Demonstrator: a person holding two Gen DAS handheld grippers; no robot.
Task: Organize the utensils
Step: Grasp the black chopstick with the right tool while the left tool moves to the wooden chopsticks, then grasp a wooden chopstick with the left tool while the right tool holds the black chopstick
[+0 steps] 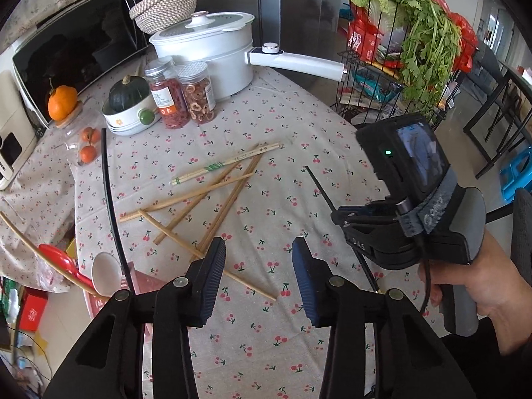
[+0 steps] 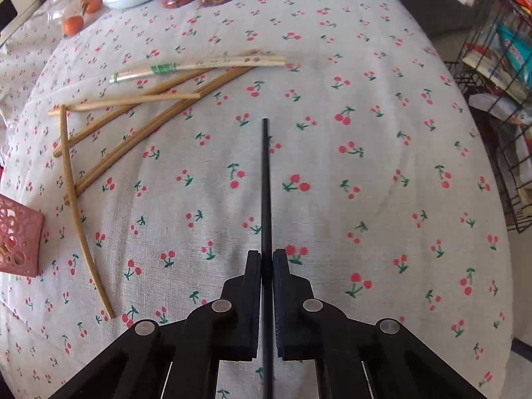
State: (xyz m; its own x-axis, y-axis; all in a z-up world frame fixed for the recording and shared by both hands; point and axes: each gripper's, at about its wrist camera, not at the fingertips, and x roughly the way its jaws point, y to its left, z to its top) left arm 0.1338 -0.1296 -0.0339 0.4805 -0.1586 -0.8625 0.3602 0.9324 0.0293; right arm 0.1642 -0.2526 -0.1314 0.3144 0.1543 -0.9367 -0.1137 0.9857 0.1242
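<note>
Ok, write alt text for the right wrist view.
The right gripper has its fingers shut on a thin black chopstick that points away over a cherry-print tablecloth. To the left lie scattered wooden chopsticks, with a pink perforated holder at the left edge.

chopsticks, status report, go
Right gripper shut on black chopstick. Left gripper open, empty. Wooden chopsticks loose on tablecloth. Nothing blocking.

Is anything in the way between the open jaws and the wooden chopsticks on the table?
No. Only bare cherry-print tablecloth lies between the left gripper and the wooden chopsticks. The right gripper, off to the side, is shut on a black chopstick.
</note>
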